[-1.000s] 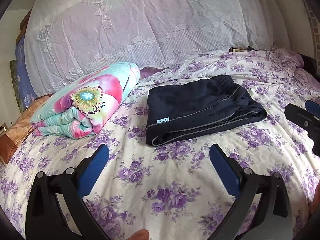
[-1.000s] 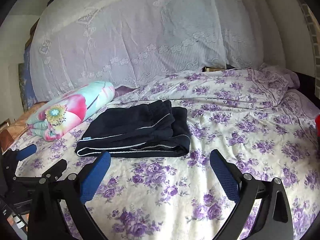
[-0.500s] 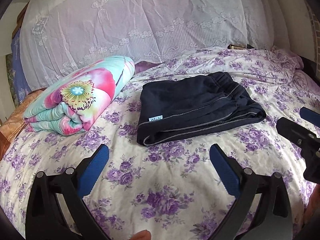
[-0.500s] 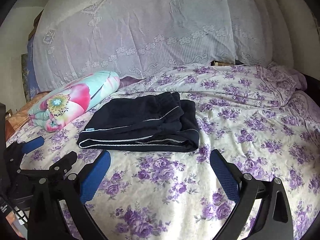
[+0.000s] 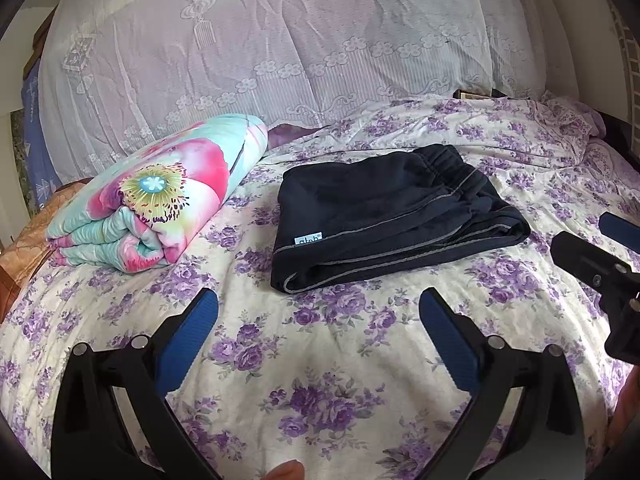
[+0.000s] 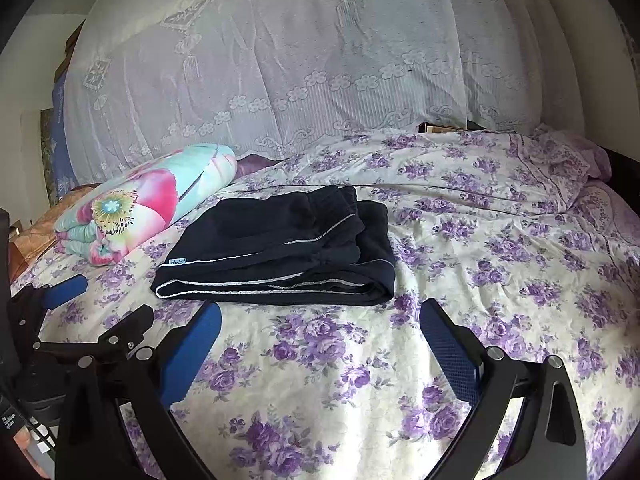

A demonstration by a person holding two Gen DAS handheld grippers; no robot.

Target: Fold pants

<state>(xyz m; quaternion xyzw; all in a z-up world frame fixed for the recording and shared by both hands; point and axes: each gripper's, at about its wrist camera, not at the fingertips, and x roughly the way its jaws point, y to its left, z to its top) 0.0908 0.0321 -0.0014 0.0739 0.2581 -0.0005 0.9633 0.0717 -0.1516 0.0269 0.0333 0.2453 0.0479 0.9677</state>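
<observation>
Dark navy pants [image 5: 384, 216] with grey piping lie folded into a compact rectangle on the floral bed sheet [image 5: 320, 360]; they also show in the right wrist view [image 6: 280, 252]. My left gripper [image 5: 318, 332] is open and empty, a short way in front of the pants' near edge. My right gripper [image 6: 320, 344] is open and empty, just in front of the pants. The right gripper shows at the right edge of the left wrist view [image 5: 600, 264]. The left gripper shows at the left of the right wrist view [image 6: 80, 320].
A rolled floral quilt [image 5: 156, 196] in pink and turquoise lies left of the pants, also in the right wrist view [image 6: 144, 204]. A white lace cover [image 5: 280, 48] rises behind the bed. The sheet is rumpled at the far right [image 6: 560, 164].
Both grippers have drawn back slightly from the pants and shifted a little; the pants lie still and folded. Both stay open.
</observation>
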